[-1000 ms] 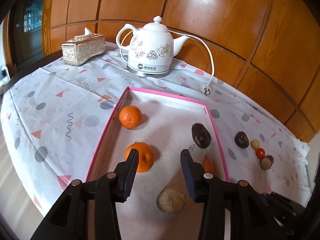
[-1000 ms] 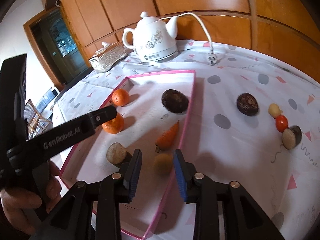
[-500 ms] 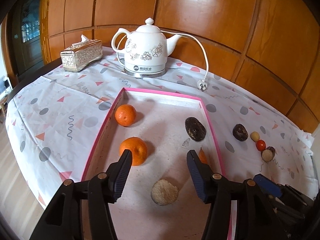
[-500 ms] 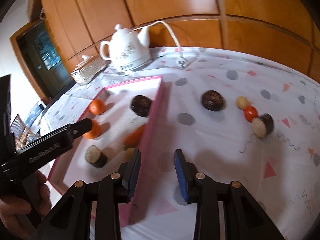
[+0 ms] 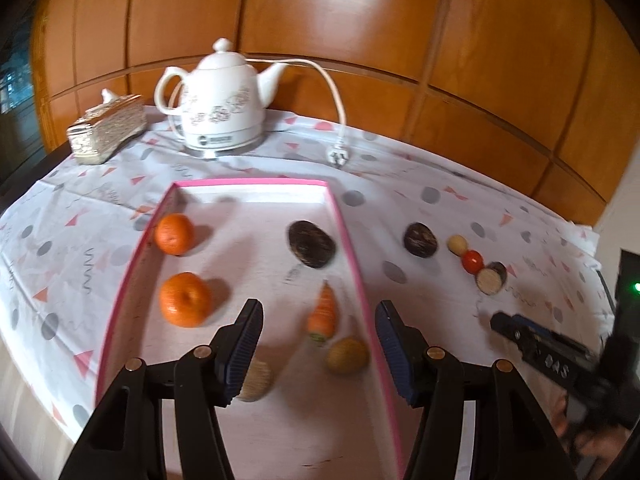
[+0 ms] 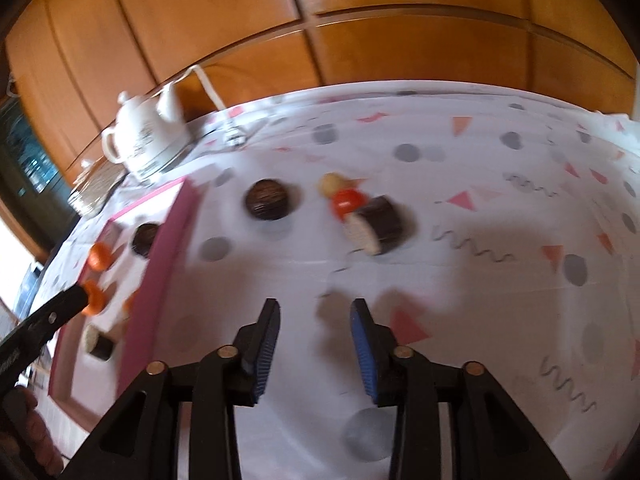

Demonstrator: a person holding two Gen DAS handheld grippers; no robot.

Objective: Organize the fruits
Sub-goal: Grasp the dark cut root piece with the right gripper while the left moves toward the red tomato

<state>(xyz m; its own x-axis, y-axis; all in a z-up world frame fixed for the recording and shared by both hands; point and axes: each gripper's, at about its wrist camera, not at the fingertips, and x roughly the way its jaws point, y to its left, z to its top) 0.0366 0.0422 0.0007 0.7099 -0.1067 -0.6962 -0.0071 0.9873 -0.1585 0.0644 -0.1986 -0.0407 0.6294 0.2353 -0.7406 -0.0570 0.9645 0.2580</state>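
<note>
Left hand-held gripper (image 5: 318, 344): jaws apart, nothing between them, over the near end of the pink tray (image 5: 347, 236).
Right hand-held gripper (image 6: 314, 340): jaws opening, empty, above bare worktop (image 6: 500, 288) beside the tray's right rim.
In tray: two oranges (image 5: 185, 299) along left rim; dark fruit (image 5: 311, 244), carrot (image 5: 323, 314), yellowish fruit (image 5: 347, 356) near right rim.
On worktop: dark fruit (image 6: 267, 199), tomato (image 6: 347, 202), cut piece (image 6: 376, 226) right of tray.
</note>
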